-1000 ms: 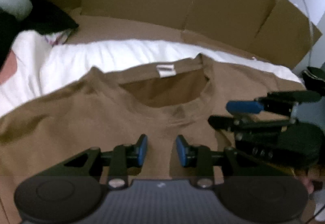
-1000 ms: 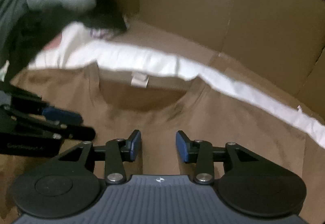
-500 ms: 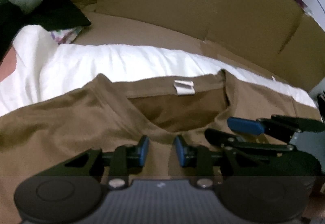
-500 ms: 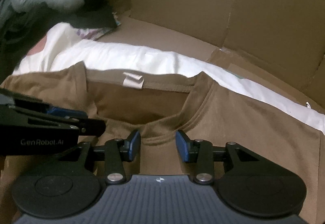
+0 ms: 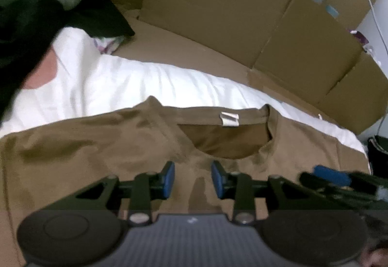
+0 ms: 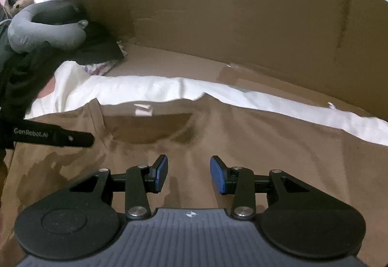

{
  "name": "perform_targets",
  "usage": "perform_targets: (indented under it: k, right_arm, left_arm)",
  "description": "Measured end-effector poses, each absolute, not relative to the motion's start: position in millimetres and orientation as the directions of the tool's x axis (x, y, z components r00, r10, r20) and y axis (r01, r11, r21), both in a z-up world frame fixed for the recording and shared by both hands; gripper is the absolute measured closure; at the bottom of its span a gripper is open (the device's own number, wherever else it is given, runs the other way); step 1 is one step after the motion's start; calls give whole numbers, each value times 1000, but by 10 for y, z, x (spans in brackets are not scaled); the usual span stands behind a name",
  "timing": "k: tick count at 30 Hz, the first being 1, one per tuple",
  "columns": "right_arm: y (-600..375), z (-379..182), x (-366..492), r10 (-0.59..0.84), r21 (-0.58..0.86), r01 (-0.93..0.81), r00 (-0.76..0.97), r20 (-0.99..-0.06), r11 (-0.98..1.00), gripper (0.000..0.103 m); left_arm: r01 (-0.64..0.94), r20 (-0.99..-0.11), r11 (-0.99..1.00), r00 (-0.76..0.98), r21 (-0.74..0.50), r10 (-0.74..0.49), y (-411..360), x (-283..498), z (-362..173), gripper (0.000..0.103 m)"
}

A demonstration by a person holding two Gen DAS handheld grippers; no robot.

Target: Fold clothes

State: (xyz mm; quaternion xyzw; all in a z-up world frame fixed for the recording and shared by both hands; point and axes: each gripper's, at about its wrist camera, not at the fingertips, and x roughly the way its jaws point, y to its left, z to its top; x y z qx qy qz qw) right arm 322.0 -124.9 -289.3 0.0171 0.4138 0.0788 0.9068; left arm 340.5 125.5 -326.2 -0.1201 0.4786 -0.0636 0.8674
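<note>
**Brown T-shirt laid out flat, both grippers hovering over its chest**

The brown T-shirt [image 5: 101, 145] lies spread front-up on a white sheet [image 5: 145, 82], its collar [image 5: 225, 141] toward the cardboard wall and a small white tag [image 5: 229, 119] showing inside the back of the neck. Darker blotches mottle the fabric across the chest and one shoulder; I cannot tell whether they are damp patches or shadow. The cloth looks mostly smooth, with a few soft ripples below the neckline.

The left gripper [image 5: 192, 179] hangs just below the collar, its blue-padded fingers [image 5: 168, 178] parted with bare fabric showing between them and nothing held. The right gripper [image 6: 189, 173] sits over the chest a little further down, its fingers [image 6: 161, 170] spread wider, also grasping nothing. Whether either set of tips touches the cloth is hard to judge from here. Each tool shows at the edge of the other's view, so they are near each other, side by side.

Beyond the shirt, the white sheet runs in a band along its top edge. Behind that stand brown cardboard panels [image 6: 242, 32]. Off to the left there is a heap of dark clothing [image 6: 92, 49] with a grey neck pillow [image 6: 41, 29] resting on it.
</note>
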Motion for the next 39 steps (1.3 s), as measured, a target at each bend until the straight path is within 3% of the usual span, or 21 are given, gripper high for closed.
perform_targets:
  k: [14,17,23,31,34,36,39]
  right_arm:
    - [-1930,-1887,2399,175,104,-147,656,-734,984,57]
    - [-1981,-1644,2219,193,123,-152,660,-726,981,56]
    - [-2098,-1190,1798,208,126,-170,668,-714,977,46]
    - [-2141,-994,1193,235,130,-220,566,-791,967,42]
    - [-2142,-987,983,233,134,-212,564,-792,968,29]
    - [-2134,-994,859,223,127,-203,566,-793,971,13]
    - [-2088,-1034,744,194,117,-172,558,-807,978,9]
  left_arm:
    - [54,-813,966,529,-254,-244,1097,2589,-2543,59]
    - [67,-816,971,530,-231,-231,1073,2404,-2370,54]
    - [37,-835,973,507,-226,-213,1180,2022,-2123,53]
    - [104,-838,975,497,-198,-223,1401,1450,-1750,53]
    - [107,-837,974,499,-198,-225,1489,1222,-1643,52]
    - [109,-837,977,504,-183,-213,1541,1075,-1598,52]
    - [89,-842,981,503,-174,-195,1679,831,-1550,52]
